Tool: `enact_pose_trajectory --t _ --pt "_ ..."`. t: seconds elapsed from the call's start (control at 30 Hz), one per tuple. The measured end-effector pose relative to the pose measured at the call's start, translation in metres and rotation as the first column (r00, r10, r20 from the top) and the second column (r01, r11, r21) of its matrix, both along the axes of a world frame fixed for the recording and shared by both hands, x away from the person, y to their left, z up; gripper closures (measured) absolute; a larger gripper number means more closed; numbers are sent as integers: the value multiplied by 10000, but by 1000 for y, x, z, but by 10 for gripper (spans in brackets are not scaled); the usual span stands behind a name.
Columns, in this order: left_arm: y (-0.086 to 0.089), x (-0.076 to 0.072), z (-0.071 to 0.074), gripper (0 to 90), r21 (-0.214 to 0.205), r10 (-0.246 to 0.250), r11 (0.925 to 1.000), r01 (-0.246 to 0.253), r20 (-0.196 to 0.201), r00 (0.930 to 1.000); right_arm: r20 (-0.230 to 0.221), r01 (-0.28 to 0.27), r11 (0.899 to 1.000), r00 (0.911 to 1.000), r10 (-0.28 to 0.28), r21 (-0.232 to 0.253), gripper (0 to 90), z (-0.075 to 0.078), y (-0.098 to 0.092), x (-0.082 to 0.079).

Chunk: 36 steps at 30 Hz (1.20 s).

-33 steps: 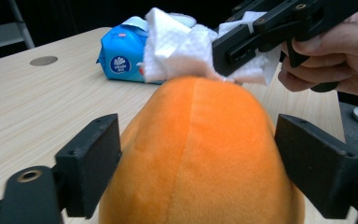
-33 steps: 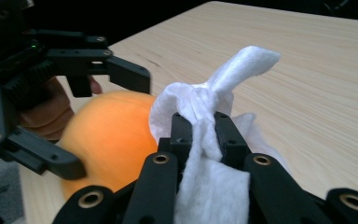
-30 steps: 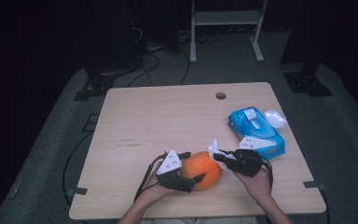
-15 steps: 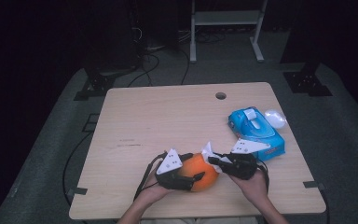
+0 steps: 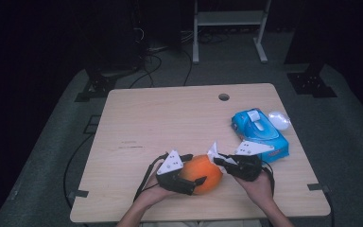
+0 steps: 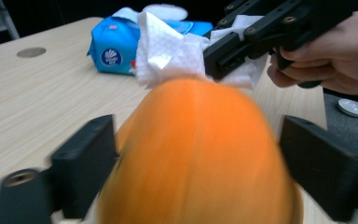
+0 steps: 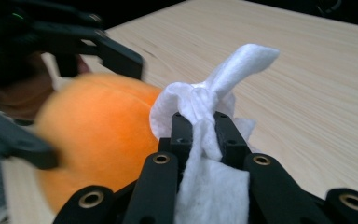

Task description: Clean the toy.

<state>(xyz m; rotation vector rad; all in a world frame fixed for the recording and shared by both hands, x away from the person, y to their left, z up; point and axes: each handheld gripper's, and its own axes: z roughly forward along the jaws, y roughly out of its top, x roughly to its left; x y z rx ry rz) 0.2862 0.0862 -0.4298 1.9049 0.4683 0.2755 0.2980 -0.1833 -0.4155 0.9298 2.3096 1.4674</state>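
**Near the table's front edge, wiping an orange ball**

Near the front edge of the wooden table (image 5: 170, 118), I cradle the orange ball (image 5: 202, 173) between the jaws of my left gripper (image 5: 191, 180) so it cannot roll while I clean it. Those jaws have just been opening; they now stand wide on either side of the ball, with a sliver of gap showing, so I count it released rather than clamped. My right gripper (image 5: 217, 160) is clenched on a bunched white wipe (image 7: 205, 116), pressing it against the ball's far side. The blue wipes pack (image 5: 260, 134) lies just beyond my right hand (image 5: 257, 187). Compared with a second ago, the wipe sits closer against the ball, which has barely shifted.
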Motion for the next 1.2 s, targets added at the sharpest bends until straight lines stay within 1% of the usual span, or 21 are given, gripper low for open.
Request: enact_pose_trajectory --t 0.07,0.13,0.2,0.3,0.33,0.4,0.43,0.47,0.53,0.6,0.63,0.67,0.73,0.77,0.83,0.9,0.93,1.0,1.07,1.13,1.2 --pt "2 1 -2 103 -63 -18 10000 17 -96 10000 -144 151 9999 9998 -151 46 796 -1 -4 2" --pt "1 0 -3 180 100 -47 9999 46 52 10000 -107 111 9999 9999 -110 129 796 1 -1 0" --pt "-2 -3 1 253 212 -66 9998 63 165 9998 247 -114 9998 9996 111 149 797 8 6 -8" --pt "-5 -8 8 328 -57 -178 9998 180 338 9993 517 -725 9946 9963 688 738 796 19 11 -16" --pt "-6 -9 11 343 -77 -243 9997 246 345 9991 552 -817 9937 9955 776 764 796 20 11 -16" --pt "-7 -9 11 314 -27 -339 9994 340 362 9988 508 -863 9943 9952 831 627 796 18 11 -15" --pt "-6 -7 9 273 -91 -455 9989 456 168 9988 311 -795 9951 9965 777 592 796 14 9 -12" --pt "-4 -5 8 235 -88 -354 9993 355 128 9993 136 -687 9966 9976 682 461 796 7 7 -8" --pt "0 -2 7 145 -18 -193 9998 193 2 9998 119 -239 9996 9996 238 120 797 0 1 -2" --pt "4 1 3 105 -133 -101 9999 98 -236 9997 -98 209 9994 9997 -206 273 797 -2 -9 5" --pt "3 1 -1 99 -71 -52 10000 50 -333 9994 -244 521 9979 9984 -512 394 797 -4 -17 9" --pt "1 2 -4 95 59 -83 9999 85 -357 9993 -405 622 9963 9974 -599 597 797 -5 -21 11" --pt "-9 2 -13 95 412 -84 9991 90 -146 9999 -493 574 9955 9973 -537 749 797 -6 -22 11" --pt "-13 2 -16 97 406 -223 9989 228 -129 9997 -462 510 9960 9978 -477 730 798 -5 -19 10" --pt "-18 -4 -16 197 599 -241 9980 225 268 9994 -302 452 9972 9986 -435 595 802 -2 -13 6" --pt "-16 -7 -8 306 709 -292 9972 259 459 9985 -98 436 9973 9990 -430 591 804 5 -12 1" --pt "-13 -8 -5 328 545 -273 9982 247 461 9986 -20 366 9965 9993 -365 753 803 9 -13 -1" --pt "-7 -7 2 342 172 -437 9989 434 175 9989 156 214 9946 9996 -231 1015 804 19 -13 -7" --pt "-3 -8 8 353 156 -538 9984 534 204 9983 458 34 9950 9989 -81 1002 804 26 -10 -13" --pt "0 -8 11 359 108 -523 9986 521 188 9985 359 -12 9947 9994 -25 1024 804 24 -11 -11" --pt "3 -7 12 366 129 -456 9989 455 124 9989 -179 63 9931 9998 -42 1170 803 13 -13 -4"
